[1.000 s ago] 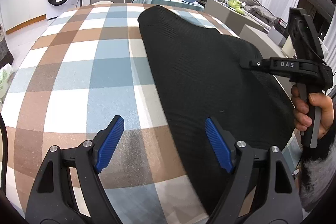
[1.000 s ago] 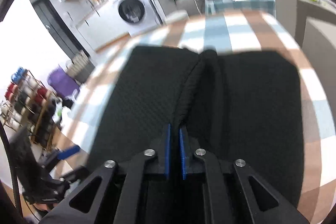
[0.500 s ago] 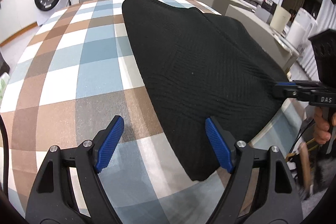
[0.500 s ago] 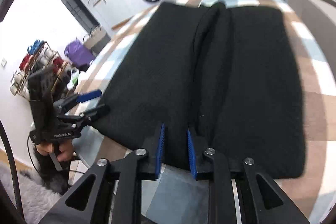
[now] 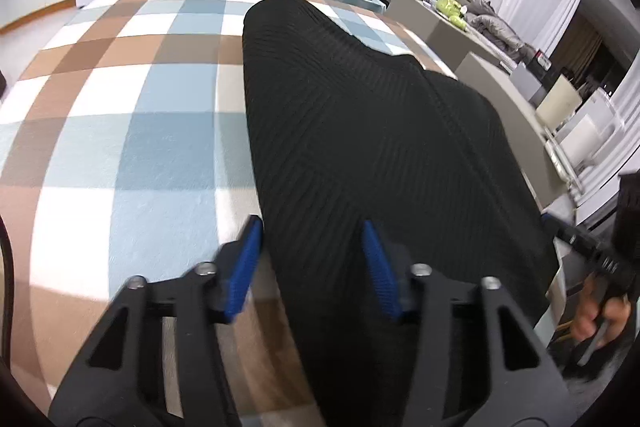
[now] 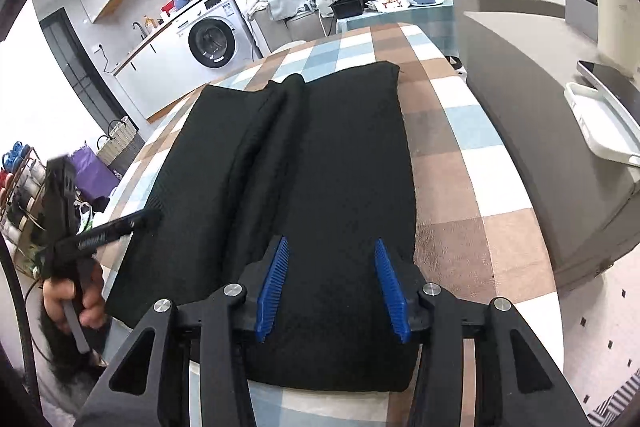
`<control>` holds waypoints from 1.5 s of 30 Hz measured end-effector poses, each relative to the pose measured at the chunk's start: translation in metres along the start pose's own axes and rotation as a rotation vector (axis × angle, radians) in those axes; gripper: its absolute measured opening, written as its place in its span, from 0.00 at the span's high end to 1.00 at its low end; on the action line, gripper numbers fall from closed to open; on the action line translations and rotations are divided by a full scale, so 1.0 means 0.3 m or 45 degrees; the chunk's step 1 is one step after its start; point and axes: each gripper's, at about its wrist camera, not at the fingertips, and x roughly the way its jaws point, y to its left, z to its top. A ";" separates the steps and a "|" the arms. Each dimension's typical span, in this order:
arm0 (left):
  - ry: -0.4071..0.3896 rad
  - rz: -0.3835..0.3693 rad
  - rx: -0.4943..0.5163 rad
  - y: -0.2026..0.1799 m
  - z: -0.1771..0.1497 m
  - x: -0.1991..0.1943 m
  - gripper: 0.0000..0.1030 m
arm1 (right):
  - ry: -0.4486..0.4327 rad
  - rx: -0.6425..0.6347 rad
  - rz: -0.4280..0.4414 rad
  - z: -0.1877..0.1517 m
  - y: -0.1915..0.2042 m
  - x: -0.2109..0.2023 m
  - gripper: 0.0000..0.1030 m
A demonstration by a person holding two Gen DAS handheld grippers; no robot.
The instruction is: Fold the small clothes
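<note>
Left claw [image 5: 312, 263] closing, blue pads not yet pressing, edge of the black knit cloth [image 5: 360, 131] between them, right claw [image 6: 332, 283] opening above the cloth's near end, gripping nothing, cloth flat on the checked table [image 5: 120, 147], washing machine [image 6: 210, 43] at eleven o'clock

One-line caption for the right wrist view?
Right gripper, jaws opening, over a black ribbed knit garment lying on the checked tablecloth.
</note>
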 end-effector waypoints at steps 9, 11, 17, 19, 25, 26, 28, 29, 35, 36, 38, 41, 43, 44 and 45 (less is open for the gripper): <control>-0.095 0.030 -0.017 0.035 -0.006 -0.071 0.92 | 0.058 -0.012 0.007 -0.018 -0.007 0.039 0.55; -0.113 0.058 -0.020 0.067 -0.030 -0.113 0.92 | 0.080 -0.037 0.032 -0.017 0.013 0.055 0.55; -0.139 0.177 -0.009 0.142 -0.057 -0.194 0.92 | 0.120 -0.148 0.131 -0.013 0.129 0.086 0.55; -0.132 0.183 -0.032 0.160 -0.053 -0.197 0.91 | 0.120 -0.167 0.182 0.009 0.178 0.113 0.55; -0.164 0.221 -0.043 0.188 -0.047 -0.222 0.64 | 0.177 -0.136 0.288 0.106 0.280 0.273 0.56; -0.177 0.228 -0.046 0.187 -0.050 -0.229 0.54 | 0.199 -0.104 0.299 0.123 0.288 0.309 0.63; -0.206 0.232 -0.046 0.182 -0.053 -0.244 0.48 | 0.241 -0.076 0.300 0.153 0.311 0.380 0.70; -0.212 0.225 -0.044 0.182 -0.053 -0.250 0.48 | 0.251 -0.074 0.277 0.162 0.317 0.403 0.77; -0.212 0.209 -0.060 0.189 -0.054 -0.260 0.48 | 0.094 -0.165 0.230 0.221 0.380 0.372 0.96; -0.215 0.211 -0.060 0.188 -0.055 -0.263 0.48 | 0.038 -0.186 0.234 0.231 0.377 0.325 0.96; -0.215 0.209 -0.056 0.183 -0.055 -0.258 0.48 | -0.004 -0.164 0.230 0.236 0.342 0.265 0.96; -0.193 0.217 -0.024 0.159 -0.060 -0.237 0.48 | 0.016 -0.133 0.103 0.228 0.263 0.273 0.95; -0.165 0.221 -0.005 0.141 -0.066 -0.218 0.48 | 0.144 -0.111 0.071 0.221 0.216 0.337 0.94; -0.156 0.221 0.006 0.132 -0.069 -0.213 0.48 | 0.165 -0.105 0.054 0.220 0.203 0.349 0.94; -0.148 0.225 0.023 0.120 -0.074 -0.208 0.48 | 0.169 -0.093 0.055 0.217 0.190 0.346 0.91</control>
